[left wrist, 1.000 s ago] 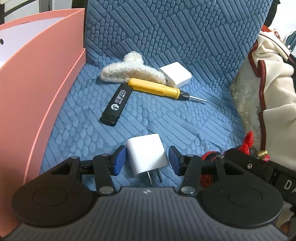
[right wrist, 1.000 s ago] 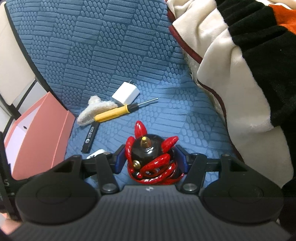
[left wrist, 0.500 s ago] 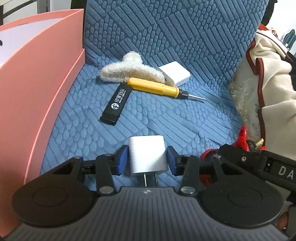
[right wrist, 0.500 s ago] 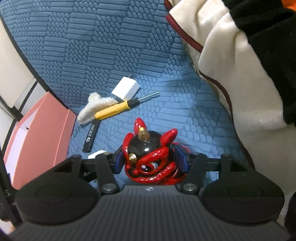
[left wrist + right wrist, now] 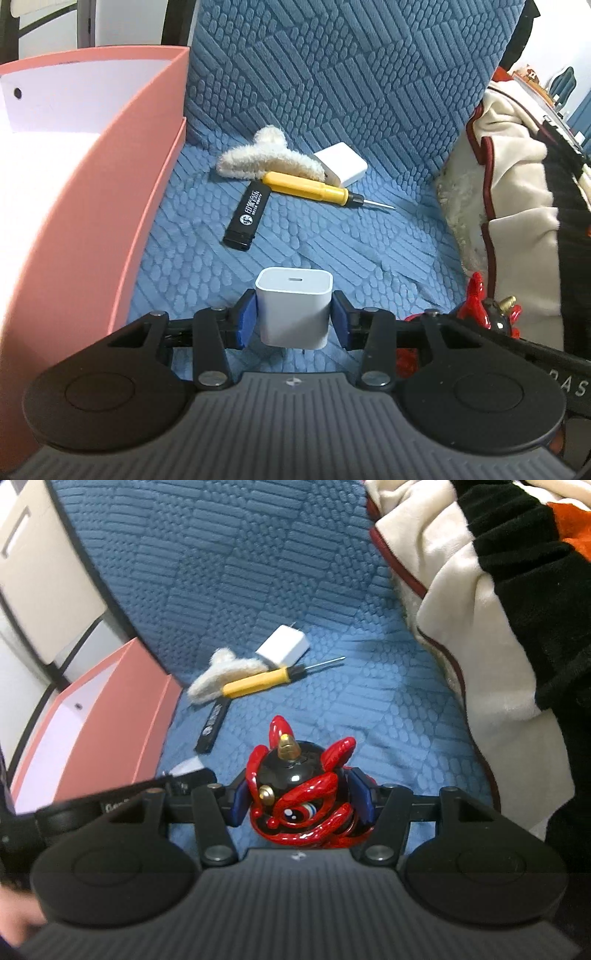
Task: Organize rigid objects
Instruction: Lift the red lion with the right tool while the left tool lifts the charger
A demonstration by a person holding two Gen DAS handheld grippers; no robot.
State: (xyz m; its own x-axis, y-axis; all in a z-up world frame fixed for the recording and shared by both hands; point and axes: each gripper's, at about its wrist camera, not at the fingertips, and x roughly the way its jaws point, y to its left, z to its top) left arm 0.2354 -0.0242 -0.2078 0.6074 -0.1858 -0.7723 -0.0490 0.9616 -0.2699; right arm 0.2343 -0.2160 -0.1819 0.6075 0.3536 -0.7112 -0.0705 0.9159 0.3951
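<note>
My left gripper is shut on a white plug charger, both blue pads pressing its sides. It hangs just above the blue sofa cushion with its port face up. My right gripper is shut on a glossy red and black horned figurine, held off the cushion; the same figurine shows at the right in the left wrist view. A pink open box stands close on the left, and the pink box lies left of the right gripper.
Farther back on the cushion lie a black lighter-like stick, a yellow screwdriver, a fluffy cream clip and a second white charger. A cream, red-trimmed blanket is heaped on the right. The sofa back rises behind.
The left jaws have come together onto the white charger and raised it off the cushion, port now facing up. The right gripper has lifted and tilted the figurine.
</note>
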